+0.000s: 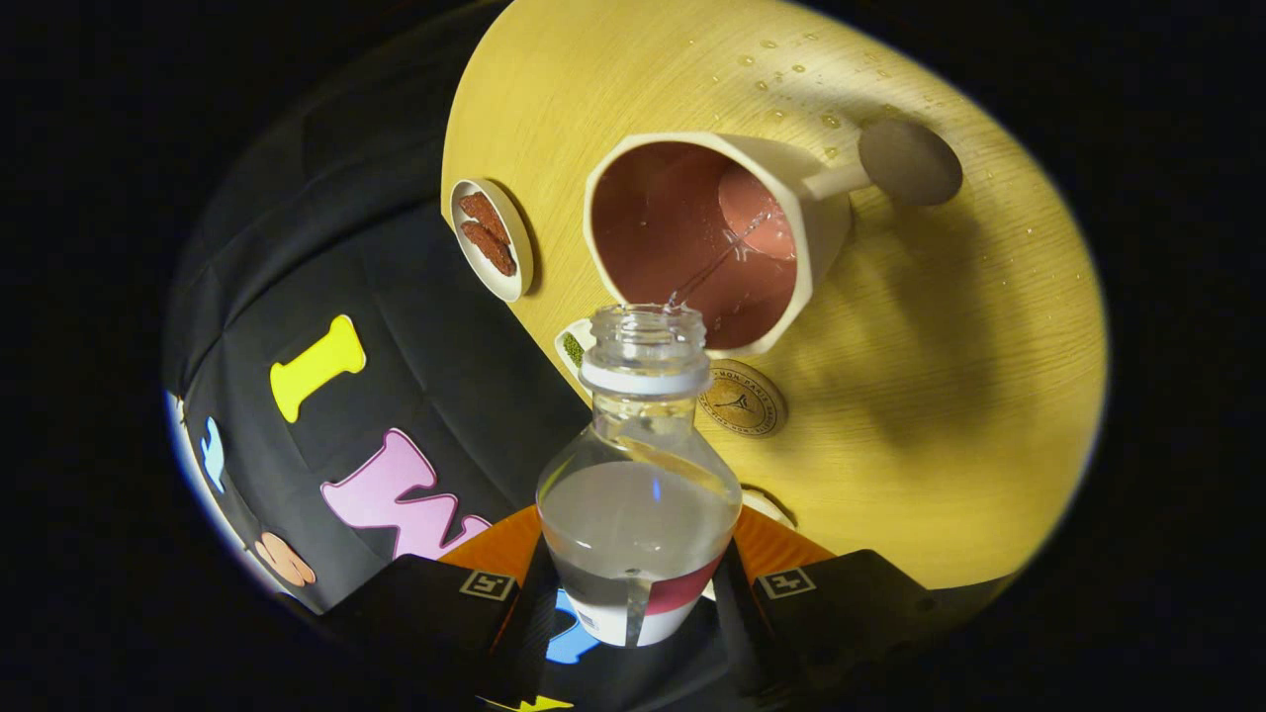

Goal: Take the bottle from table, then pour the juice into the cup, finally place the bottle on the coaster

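Note:
My gripper [633, 593] is shut on a clear plastic bottle [638, 485], its two fingers pressing the labelled lower body from either side. The uncapped bottle is tipped forward, mouth toward a cream cup [717, 242] with a reddish-brown inside and a side handle. A thin clear stream runs from the mouth into the cup, where liquid pools at the bottom. Clear liquid partly fills the bottle. A round tan coaster [742, 399] with a dark emblem lies on the wooden table [940, 396], just beyond the bottle's neck and in front of the cup.
A small cream dish [492, 239] with brown pieces sits near the table's edge beside the cup. Another small white item with a green patch [574, 346] peeks out behind the bottle's neck. Water droplets [791, 79] dot the table beyond the cup.

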A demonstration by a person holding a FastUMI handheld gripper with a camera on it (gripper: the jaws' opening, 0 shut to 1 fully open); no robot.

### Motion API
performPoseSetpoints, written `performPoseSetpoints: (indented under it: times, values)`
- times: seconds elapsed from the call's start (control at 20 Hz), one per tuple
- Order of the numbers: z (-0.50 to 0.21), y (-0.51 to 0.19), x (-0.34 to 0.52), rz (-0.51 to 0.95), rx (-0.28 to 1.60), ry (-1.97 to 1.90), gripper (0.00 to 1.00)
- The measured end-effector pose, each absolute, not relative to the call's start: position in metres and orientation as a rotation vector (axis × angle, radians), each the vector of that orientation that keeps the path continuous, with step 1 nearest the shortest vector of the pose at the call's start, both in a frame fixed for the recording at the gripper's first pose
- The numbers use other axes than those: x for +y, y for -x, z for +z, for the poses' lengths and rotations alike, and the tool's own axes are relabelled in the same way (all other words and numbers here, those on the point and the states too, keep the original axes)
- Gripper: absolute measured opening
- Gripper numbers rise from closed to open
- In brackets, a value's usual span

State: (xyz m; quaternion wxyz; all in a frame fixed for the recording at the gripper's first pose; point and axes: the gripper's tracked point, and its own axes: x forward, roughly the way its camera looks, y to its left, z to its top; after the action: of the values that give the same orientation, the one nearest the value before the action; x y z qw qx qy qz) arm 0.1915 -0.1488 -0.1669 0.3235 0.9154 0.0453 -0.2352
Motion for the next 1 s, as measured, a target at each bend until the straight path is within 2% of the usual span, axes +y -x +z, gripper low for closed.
performPoseSetpoints:
  times: [1.0]
  values:
    - [-0.158,-0.188,-0.174,-0.651,0.027,-2.62,0.74]
